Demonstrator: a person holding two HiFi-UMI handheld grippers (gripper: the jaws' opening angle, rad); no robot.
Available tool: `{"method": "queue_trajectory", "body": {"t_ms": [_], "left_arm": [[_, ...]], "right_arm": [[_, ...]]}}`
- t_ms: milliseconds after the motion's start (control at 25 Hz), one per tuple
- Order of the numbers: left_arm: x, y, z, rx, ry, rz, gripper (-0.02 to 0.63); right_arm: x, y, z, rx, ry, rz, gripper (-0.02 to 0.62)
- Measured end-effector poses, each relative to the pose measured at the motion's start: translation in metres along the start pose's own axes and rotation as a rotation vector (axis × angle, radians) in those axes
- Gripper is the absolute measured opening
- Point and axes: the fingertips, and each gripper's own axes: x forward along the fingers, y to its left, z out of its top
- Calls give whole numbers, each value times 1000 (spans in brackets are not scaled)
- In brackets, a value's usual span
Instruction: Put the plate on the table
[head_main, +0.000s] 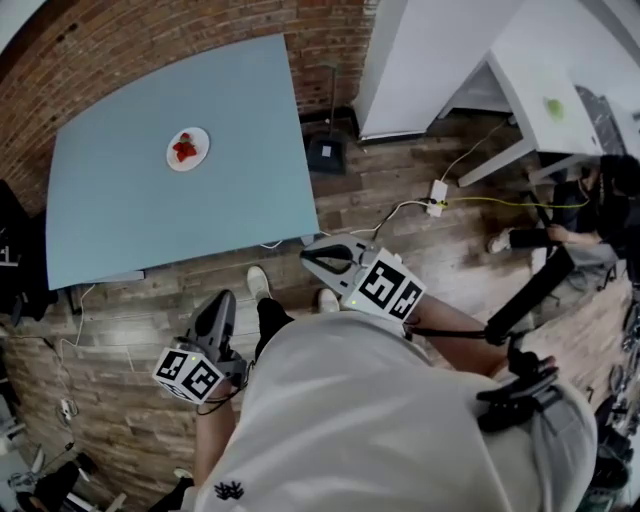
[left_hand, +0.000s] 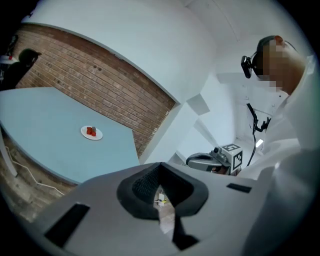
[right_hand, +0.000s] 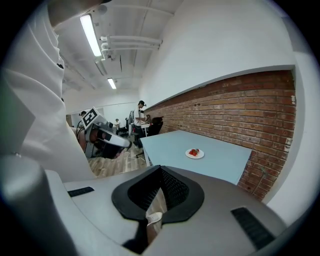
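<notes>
Head view: the plate of red fruit, probably strawberries, sits on the blue table, well apart from both grippers

Left gripper view: the left gripper is clenched on nothing

Right gripper view: the right gripper is likewise closed and empty; a careless reach could knock the plate
</notes>
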Motion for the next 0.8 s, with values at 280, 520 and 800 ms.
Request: {"method": "queue_trajectory", "body": {"t_ms": [280, 520, 800], "left_arm": [[15, -24, -10, -18, 23, -59, 2], [18, -34, -13, -1, 35, -72, 2], [20, -37, -20, 10, 54, -82, 2]], "right_arm": [[-31, -4, -3, 0, -17, -59, 6], [-46, -1, -6, 5, -32, -94, 6], [-52, 2, -10, 3, -33, -113, 6]]}}
